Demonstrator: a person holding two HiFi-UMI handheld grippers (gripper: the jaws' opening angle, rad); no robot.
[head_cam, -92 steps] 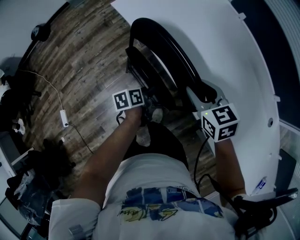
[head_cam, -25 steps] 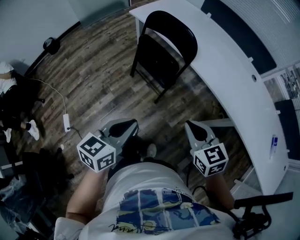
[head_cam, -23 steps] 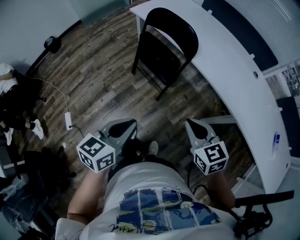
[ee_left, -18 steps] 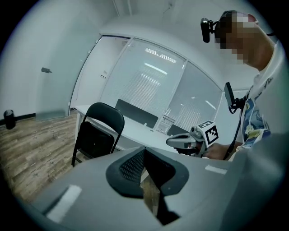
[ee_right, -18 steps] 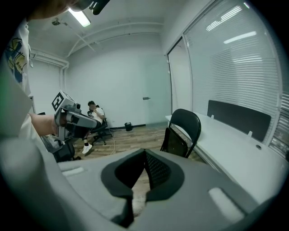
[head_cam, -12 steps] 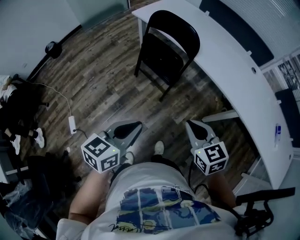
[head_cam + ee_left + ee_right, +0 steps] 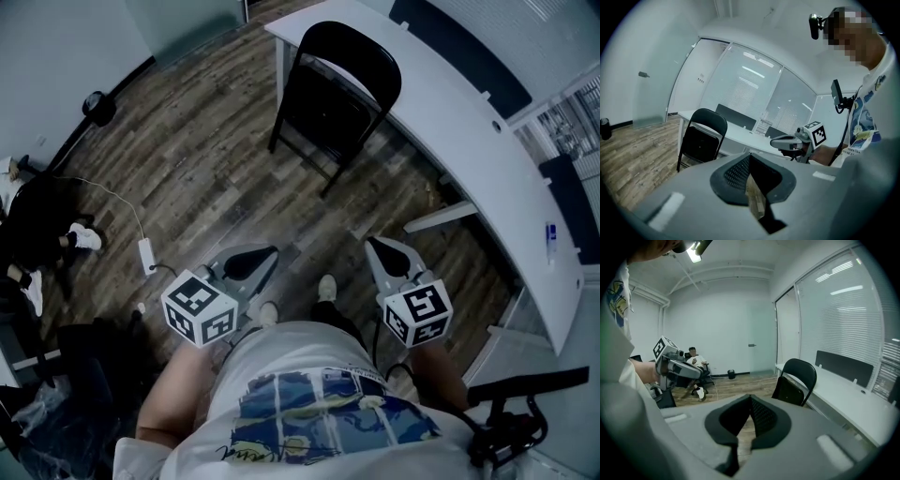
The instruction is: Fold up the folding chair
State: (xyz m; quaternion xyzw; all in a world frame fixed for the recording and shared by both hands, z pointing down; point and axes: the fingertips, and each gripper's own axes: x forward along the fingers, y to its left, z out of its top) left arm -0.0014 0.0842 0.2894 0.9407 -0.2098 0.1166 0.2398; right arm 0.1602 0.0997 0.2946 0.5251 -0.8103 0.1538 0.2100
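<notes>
Black round-backed folding chair (image 7: pixel 325 111) beside curved white desk (image 7: pixel 448 92), wood-plank floor (image 7: pixel 187 159)

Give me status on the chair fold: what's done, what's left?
Done: the folding chair looks folded, seat flat against its back, standing upright beside the white table. In hand: nothing; the left gripper and right gripper are shut, empty and well clear of the chair. Left: nothing obvious, as far as these views show.
</notes>
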